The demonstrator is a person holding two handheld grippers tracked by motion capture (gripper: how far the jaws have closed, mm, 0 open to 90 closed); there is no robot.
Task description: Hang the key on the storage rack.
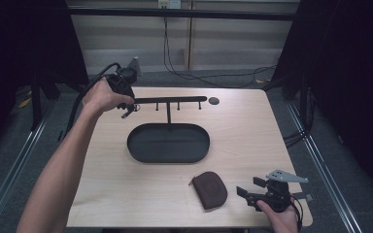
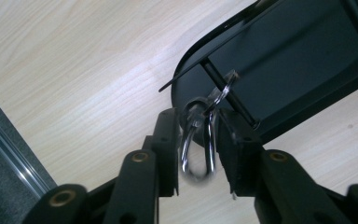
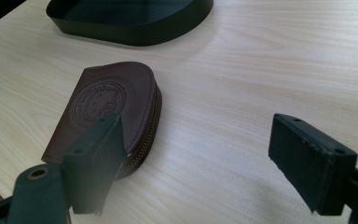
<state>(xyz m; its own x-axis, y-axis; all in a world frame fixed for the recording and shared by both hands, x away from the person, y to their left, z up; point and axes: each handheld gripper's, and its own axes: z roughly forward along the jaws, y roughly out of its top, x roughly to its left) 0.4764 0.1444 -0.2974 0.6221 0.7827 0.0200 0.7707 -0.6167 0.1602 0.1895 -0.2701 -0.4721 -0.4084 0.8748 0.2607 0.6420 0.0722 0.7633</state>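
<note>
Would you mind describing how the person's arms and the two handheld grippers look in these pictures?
Both forearms are bare, with no sleeves showing. The left gripper is black, with a black cable looping from it and a grey three-cornered plate on top. The right gripper is also black, with its own grey plate. Up close, the left gripper's jaws have brass-coloured pivot rivets, and the right gripper's fingers are blocky rectangular pads.
</note>
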